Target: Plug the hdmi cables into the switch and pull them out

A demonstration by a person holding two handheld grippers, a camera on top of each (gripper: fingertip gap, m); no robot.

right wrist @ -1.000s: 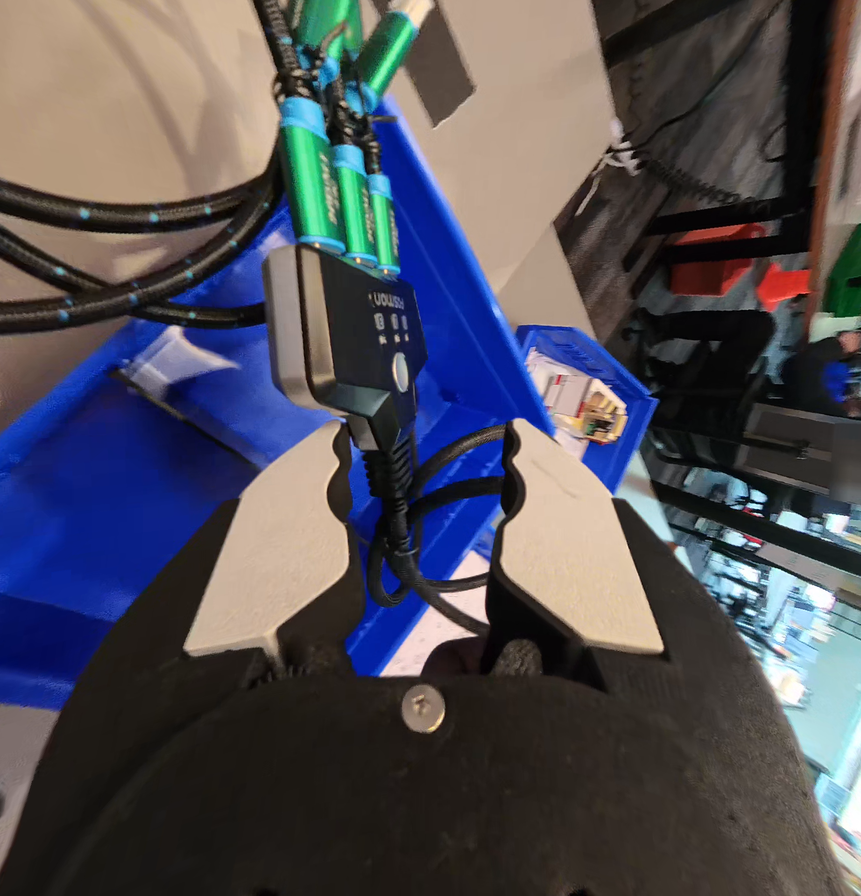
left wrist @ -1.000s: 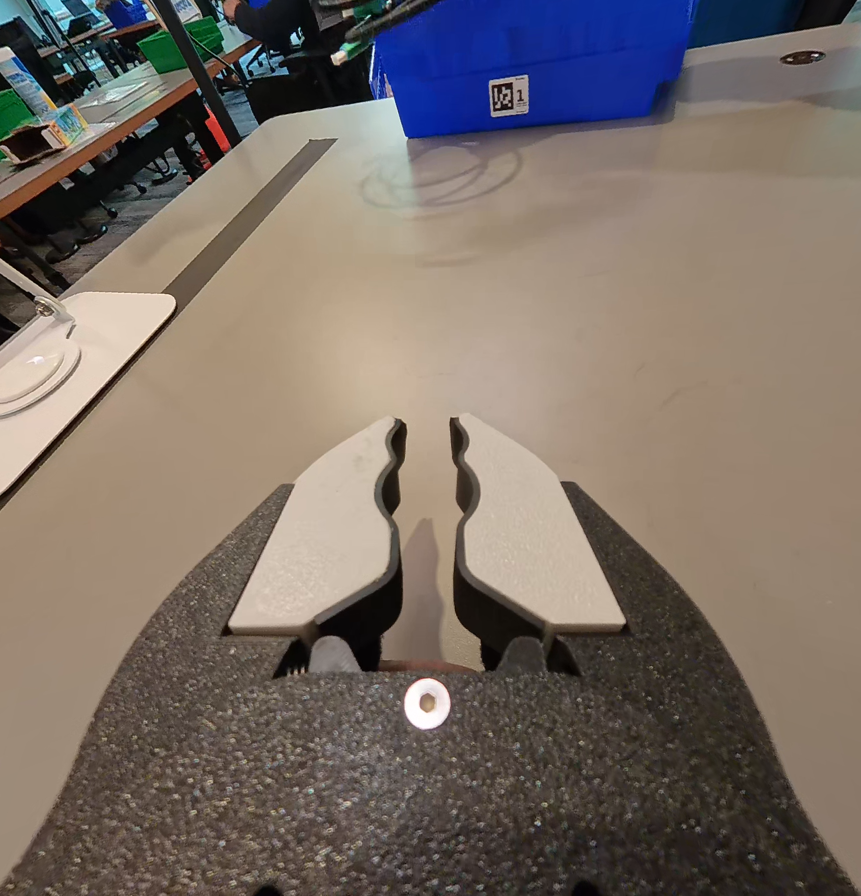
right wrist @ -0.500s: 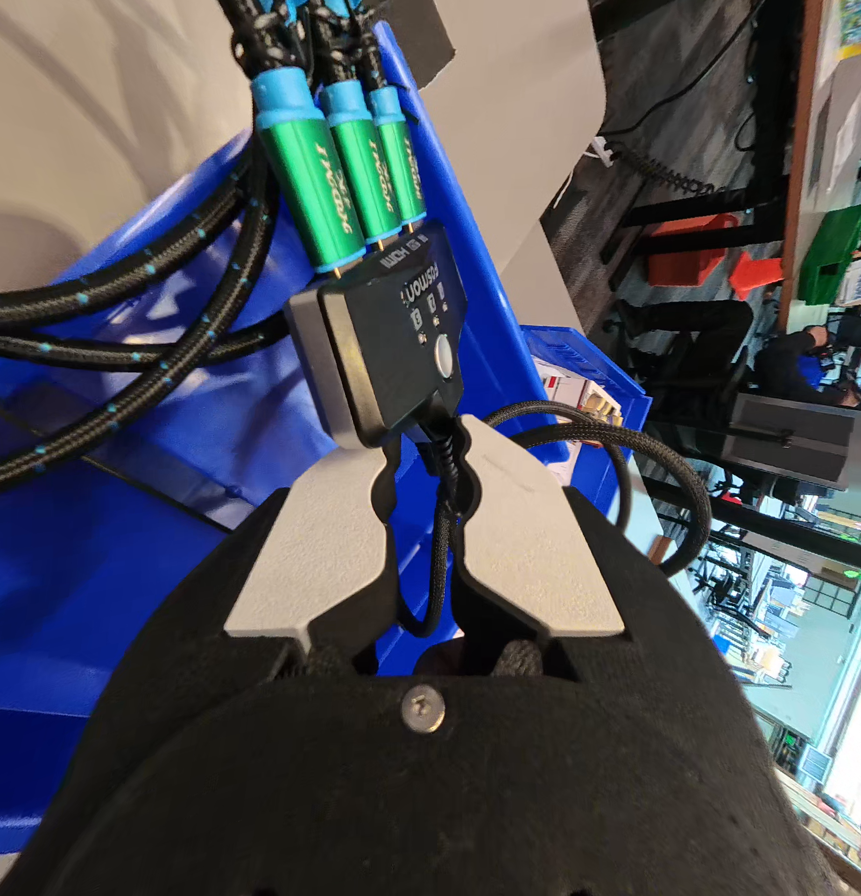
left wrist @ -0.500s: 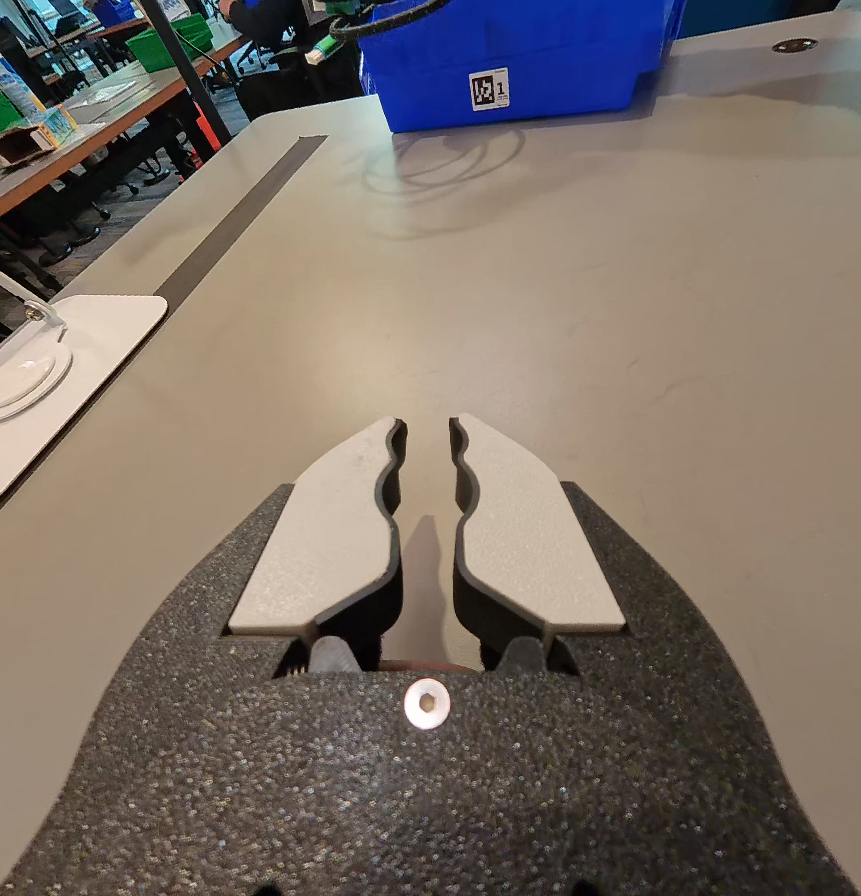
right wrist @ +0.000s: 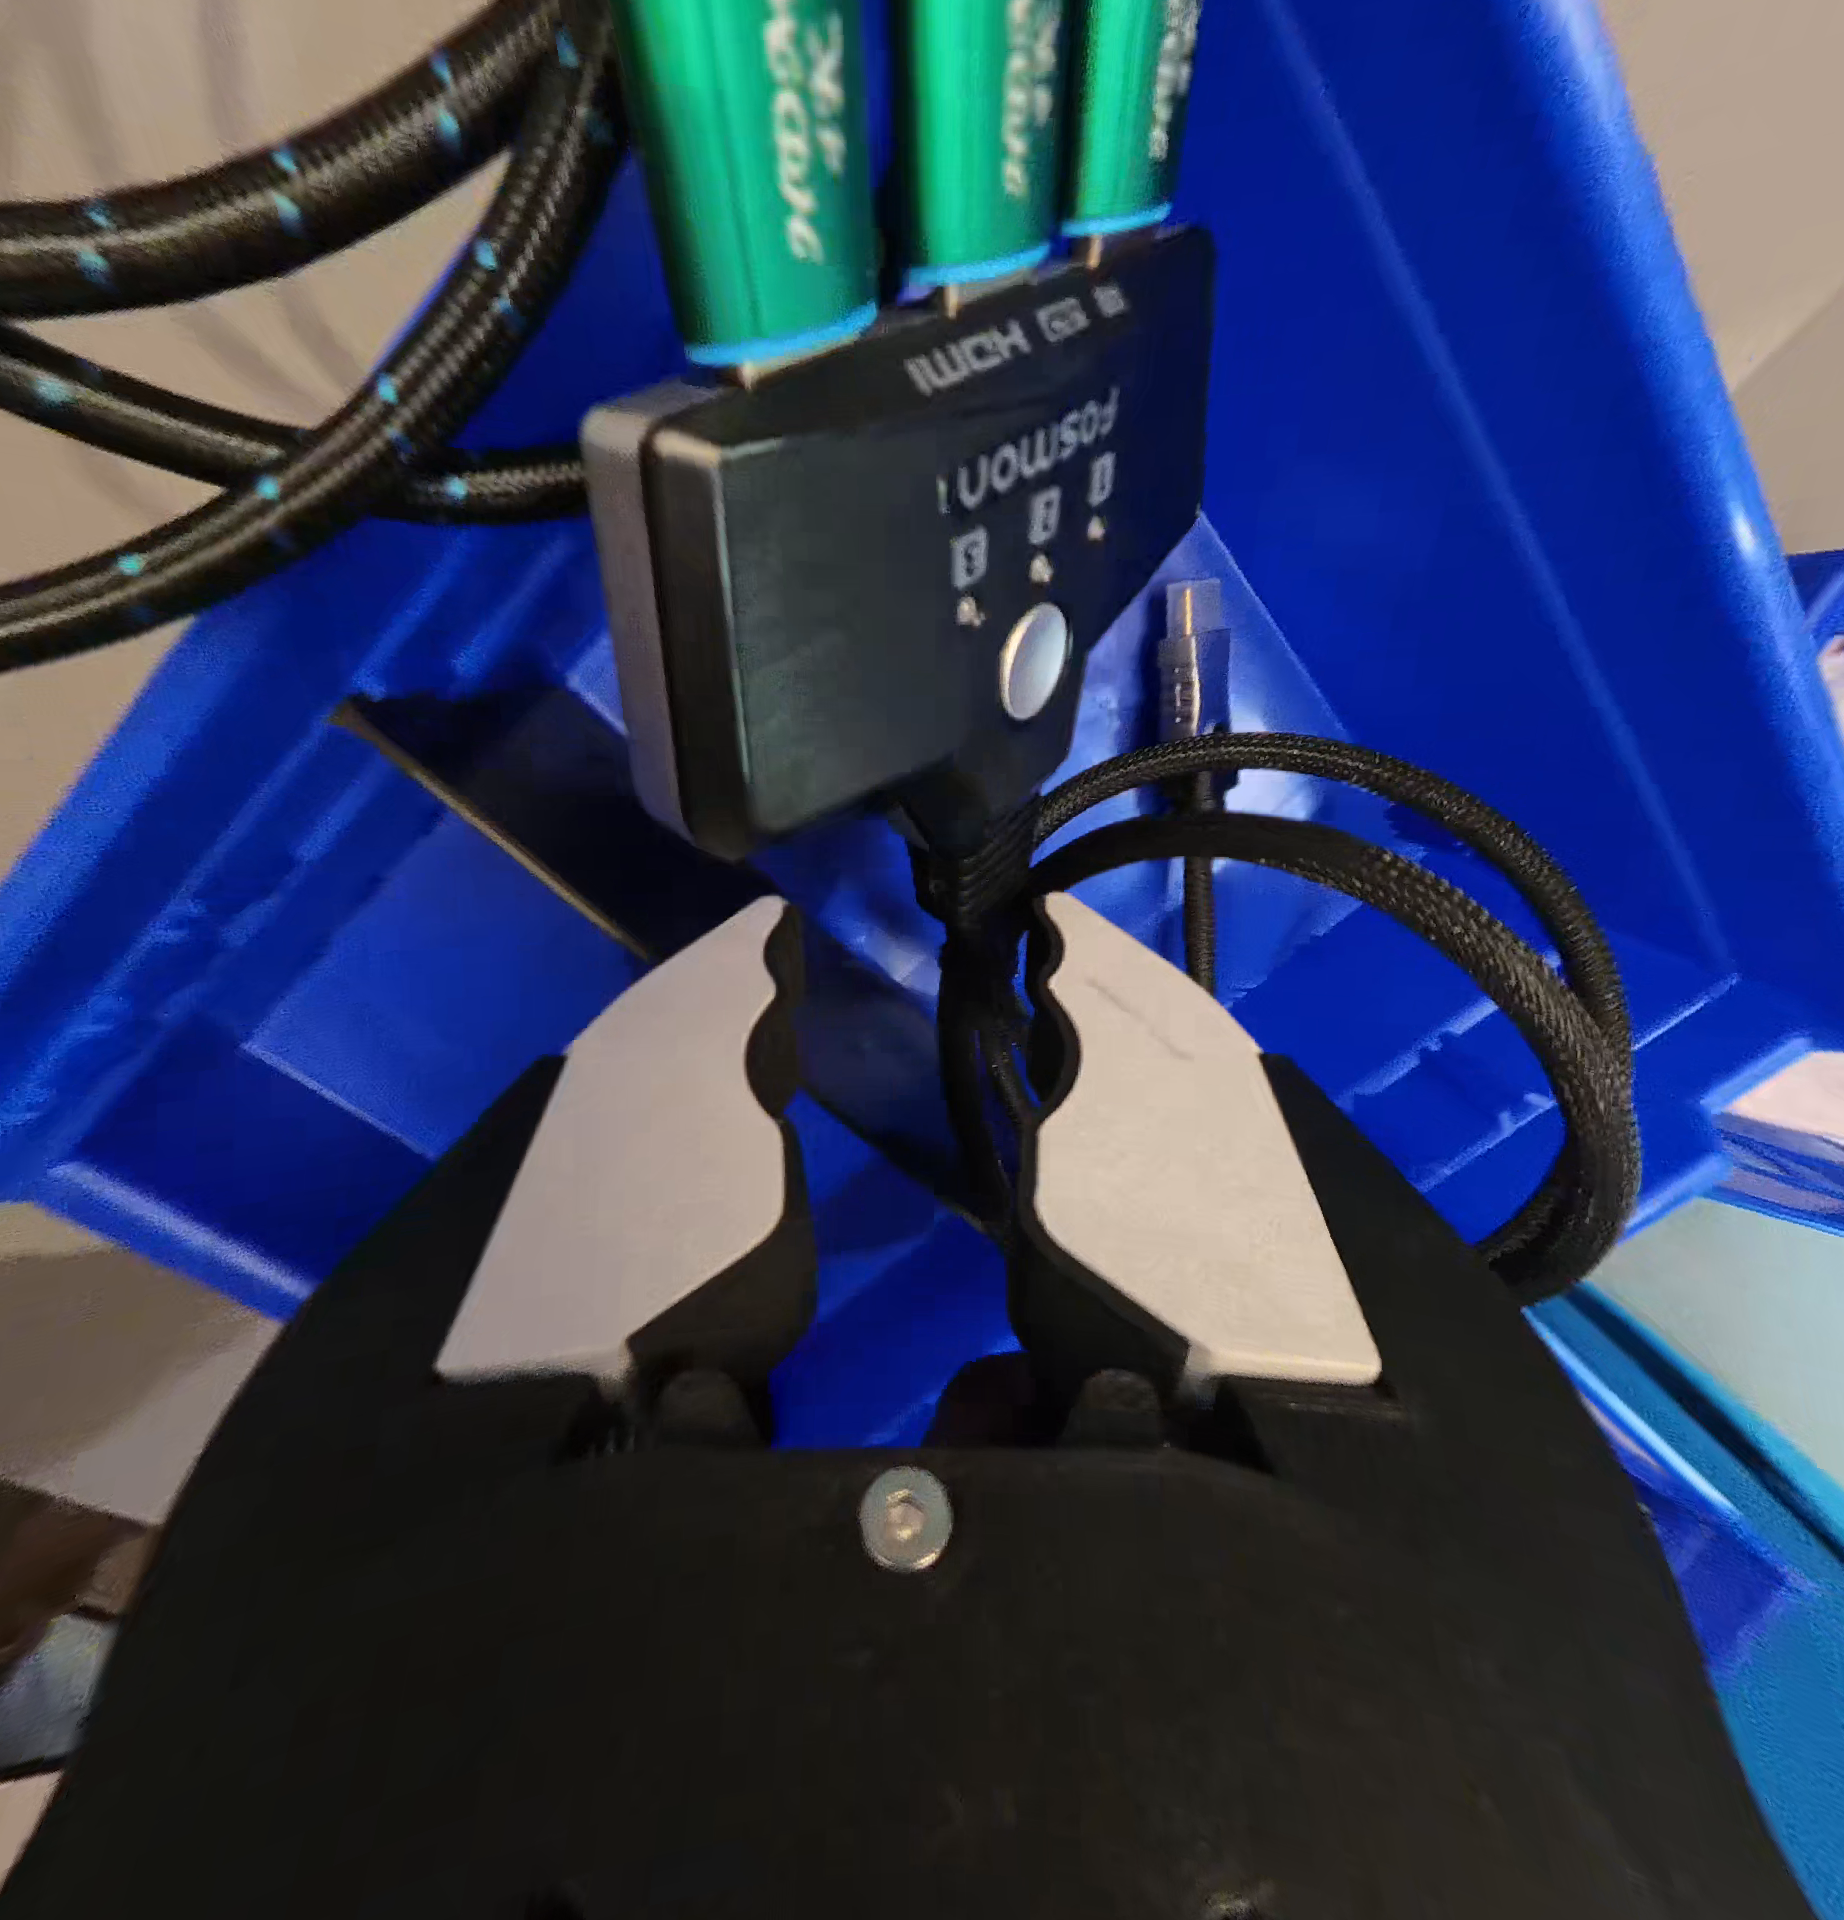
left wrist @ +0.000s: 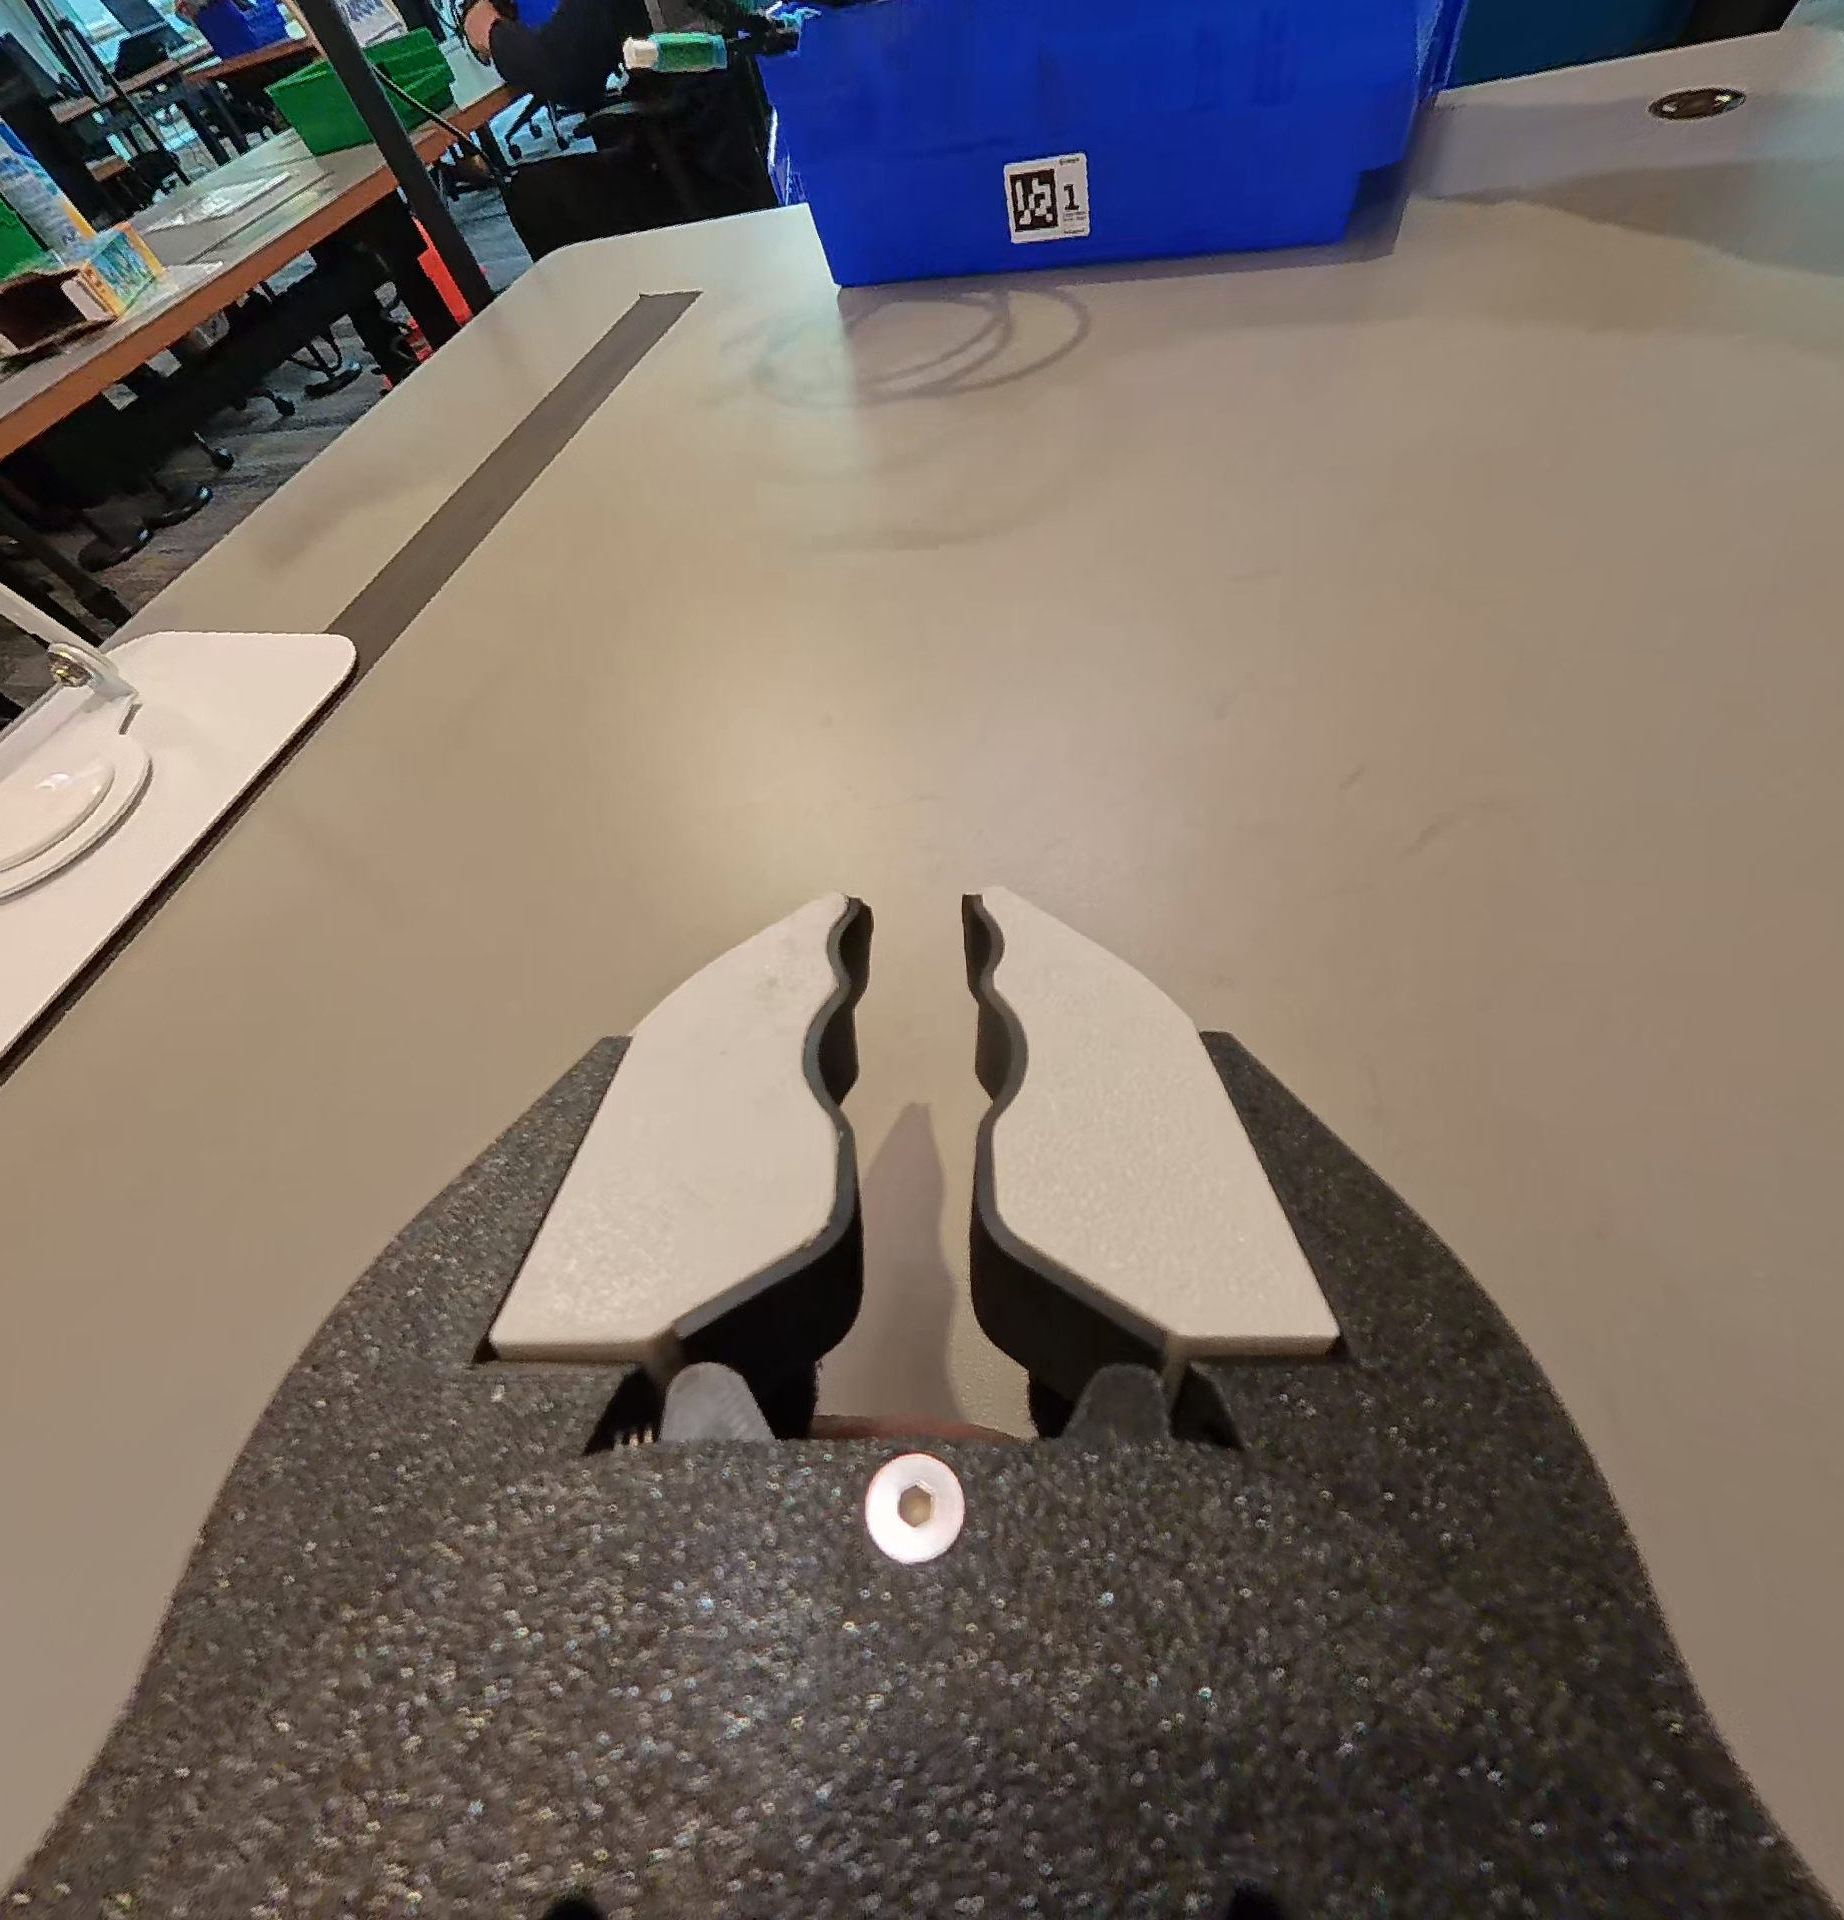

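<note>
The left tool (left wrist: 913,914) rests low over a smooth beige counter (left wrist: 1261,644), its grey fingers a narrow way apart with only bare counter showing between them. Ahead of it, at the far end of the counter, stands a blue plastic bin (left wrist: 1084,114) bearing a small white square sticker (left wrist: 1046,197). A dark strip (left wrist: 523,457) runs along the counter to the front left. To the left of the tool lies a white rounded flat base (left wrist: 170,748) carrying a clear domed fitting (left wrist: 35,810). Beyond the counter's left edge are wood-topped desks (left wrist: 201,281), green bins (left wrist: 362,88) and office chairs on a dark floor.

The right tool (right wrist: 913,935) is held over the inside of the blue plastic bin (right wrist: 1469,520), fingers partly apart. A thin black braided cord (right wrist: 975,1039) lies against the right finger (right wrist: 1157,1143); the left finger (right wrist: 669,1122) stands clear of it, so nothing is gripped. Just ahead of the fingertips is a black box-shaped switch unit with a round silver button (right wrist: 866,623). Three green metallic plugs (right wrist: 939,135) are seated in its far end. Thick black braided cables with blue flecks (right wrist: 274,436) sweep away to the left.
</note>
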